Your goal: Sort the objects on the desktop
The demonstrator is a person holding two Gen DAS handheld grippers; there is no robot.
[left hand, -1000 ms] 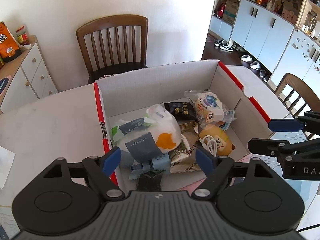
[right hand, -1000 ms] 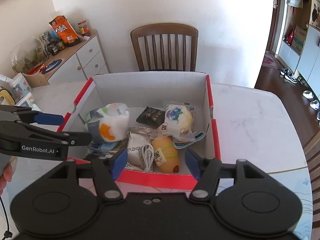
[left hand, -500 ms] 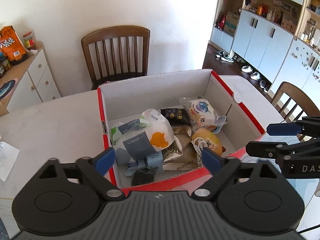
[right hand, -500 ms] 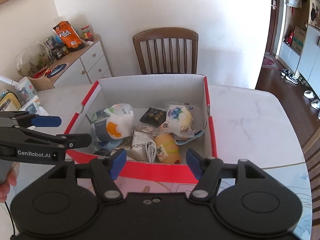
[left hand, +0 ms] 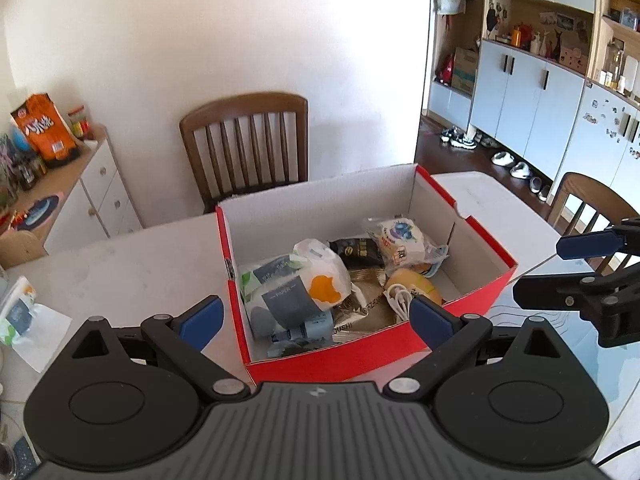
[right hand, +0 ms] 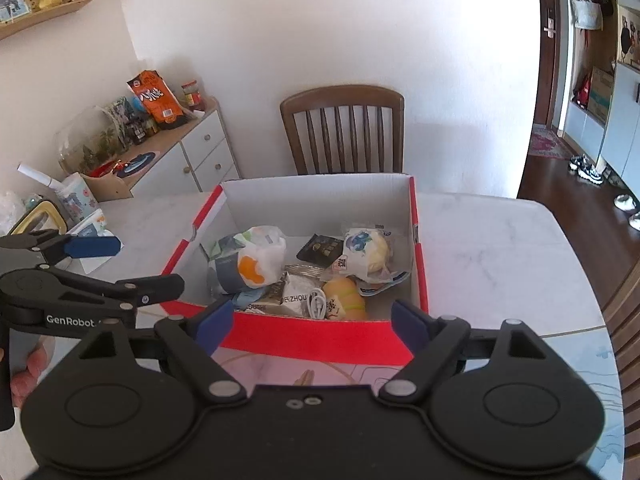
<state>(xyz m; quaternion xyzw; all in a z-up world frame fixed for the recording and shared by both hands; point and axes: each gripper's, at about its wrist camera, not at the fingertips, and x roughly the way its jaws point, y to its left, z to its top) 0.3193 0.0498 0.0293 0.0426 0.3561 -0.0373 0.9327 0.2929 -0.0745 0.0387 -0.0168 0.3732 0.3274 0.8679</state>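
Hovering near the red box [left hand: 372,354] of packets at twelve o'clock, the left gripper [left hand: 316,316] gapes empty while the right gripper [right hand: 312,320] is opening, also empty.

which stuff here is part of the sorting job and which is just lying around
Job:
red box
tissue pack
blue bun packet
white cable
dark snack pouch

Lying about:
chair
orange chip bag
shoes
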